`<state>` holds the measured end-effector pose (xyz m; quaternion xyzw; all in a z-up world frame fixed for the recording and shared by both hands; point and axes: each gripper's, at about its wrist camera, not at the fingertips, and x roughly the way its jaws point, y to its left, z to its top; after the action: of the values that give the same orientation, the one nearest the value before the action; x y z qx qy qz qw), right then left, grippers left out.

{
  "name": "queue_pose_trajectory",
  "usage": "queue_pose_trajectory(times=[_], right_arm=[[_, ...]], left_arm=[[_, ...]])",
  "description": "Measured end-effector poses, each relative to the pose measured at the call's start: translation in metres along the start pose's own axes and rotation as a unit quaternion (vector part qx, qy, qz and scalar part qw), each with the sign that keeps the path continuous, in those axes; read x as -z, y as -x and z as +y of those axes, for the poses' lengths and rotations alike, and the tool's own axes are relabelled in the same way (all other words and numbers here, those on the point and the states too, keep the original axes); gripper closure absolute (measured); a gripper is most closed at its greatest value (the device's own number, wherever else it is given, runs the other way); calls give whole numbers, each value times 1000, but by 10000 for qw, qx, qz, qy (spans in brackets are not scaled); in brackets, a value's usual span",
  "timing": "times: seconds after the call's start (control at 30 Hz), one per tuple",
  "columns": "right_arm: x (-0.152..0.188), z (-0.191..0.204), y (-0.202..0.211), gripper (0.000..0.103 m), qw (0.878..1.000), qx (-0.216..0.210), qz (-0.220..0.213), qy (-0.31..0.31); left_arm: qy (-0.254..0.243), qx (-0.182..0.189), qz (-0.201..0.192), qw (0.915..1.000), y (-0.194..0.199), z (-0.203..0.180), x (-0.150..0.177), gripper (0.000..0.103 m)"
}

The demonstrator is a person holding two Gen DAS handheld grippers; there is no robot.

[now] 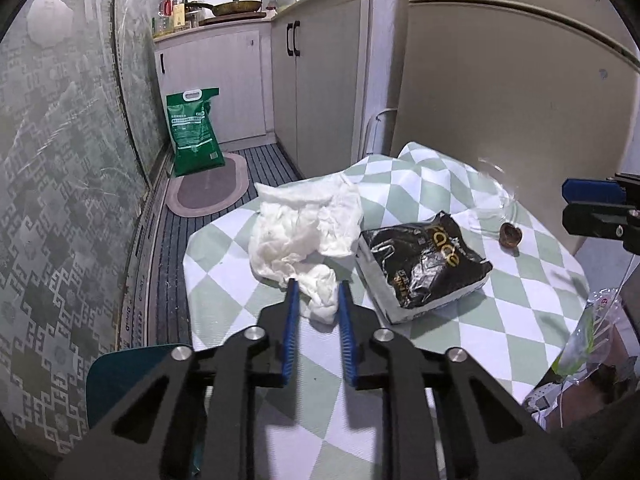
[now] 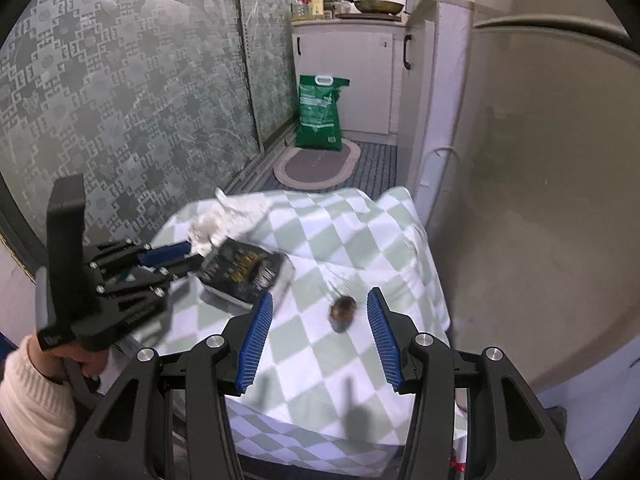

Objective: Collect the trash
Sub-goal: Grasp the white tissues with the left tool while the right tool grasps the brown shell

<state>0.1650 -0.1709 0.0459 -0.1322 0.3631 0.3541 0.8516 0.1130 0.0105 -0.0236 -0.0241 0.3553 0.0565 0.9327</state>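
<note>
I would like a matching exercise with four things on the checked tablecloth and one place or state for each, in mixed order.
Things:
1. white crumpled tissue
2. black wrapper
3. small brown piece
4. right claw

Places or states:
A. lies between two open blue fingers, untouched
B. pinched at its near end by the left claw
C. open, hovering over the cloth
D. lies on the cloth between the tissue and the brown piece

Pairs: 1-B, 2-D, 3-A, 4-C

Patterned grey wall (image 1: 60,160) left, white cabinets (image 1: 320,80), ribbed floor w/ oval rug (image 1: 208,188).
</note>
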Motion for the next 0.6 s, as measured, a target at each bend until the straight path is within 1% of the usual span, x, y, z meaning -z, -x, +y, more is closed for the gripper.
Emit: queue_pose_trajectory(times=[0.03,0.1,0.2,0.4,0.5,0.6], right_arm=[[3,-2,-2,53,10000,21,42,0],[7,-5,-5,53,9999,84,121,26],[13,-8,-13,53,9993,207,281,108],[16,-7,-26,53,9985,293,391,237],[15,-4,-32,61,9982,298,433,287],[14,-1,-41,67,9978,299,497,318]], left_arm=[[4,-12,1,10000,0,0,0,93],[72,4,-3,10000,1,2,0,96],[230,-61,-41,9997,2,6,-2,98],[507,126,-197,9984,10,13,-5,99],[652,218,-279,9972,15,17,-5,99],[782,338,-407,9955,22,22,-6,99]])
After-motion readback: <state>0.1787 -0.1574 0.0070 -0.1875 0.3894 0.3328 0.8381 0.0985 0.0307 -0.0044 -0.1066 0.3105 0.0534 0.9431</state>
